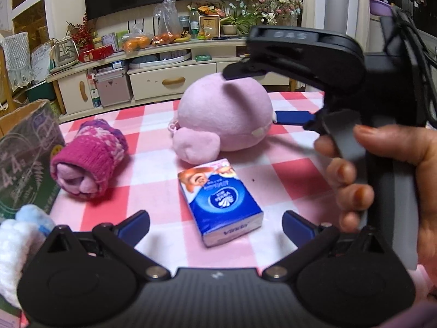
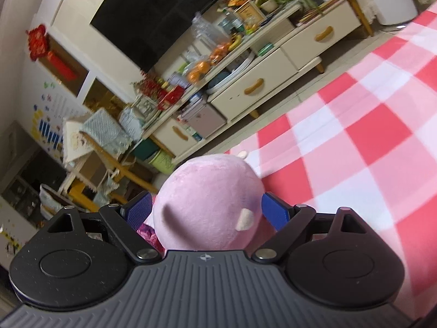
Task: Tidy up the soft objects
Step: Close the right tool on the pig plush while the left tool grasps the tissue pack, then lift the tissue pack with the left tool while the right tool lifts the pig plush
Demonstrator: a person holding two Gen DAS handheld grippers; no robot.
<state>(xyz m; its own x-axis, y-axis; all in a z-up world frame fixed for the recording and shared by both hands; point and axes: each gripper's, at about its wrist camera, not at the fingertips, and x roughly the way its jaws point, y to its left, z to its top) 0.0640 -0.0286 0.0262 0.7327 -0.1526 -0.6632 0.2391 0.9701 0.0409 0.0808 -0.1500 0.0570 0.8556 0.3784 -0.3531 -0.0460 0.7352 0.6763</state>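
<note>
A round pink plush toy [image 1: 224, 117] rests on the red-and-white checked tablecloth [image 1: 286, 180]. My right gripper [image 1: 265, 95], held by a hand [image 1: 409, 180], is shut on it, one finger on its top and one blue pad at its right side. In the right wrist view the plush toy [image 2: 207, 207] fills the gap of the right gripper [image 2: 206, 210], touching both pads. A rolled magenta knit sock [image 1: 90, 161] lies to the left. My left gripper [image 1: 215, 224] stands open over a blue tissue pack [image 1: 218, 202], not touching it.
A cardboard box [image 1: 24, 158] stands at the table's left edge, with a white and blue fluffy item [image 1: 21, 235] in front of it. Beyond the table's far edge is a cream TV cabinet [image 1: 169, 79] crowded with bags and plants.
</note>
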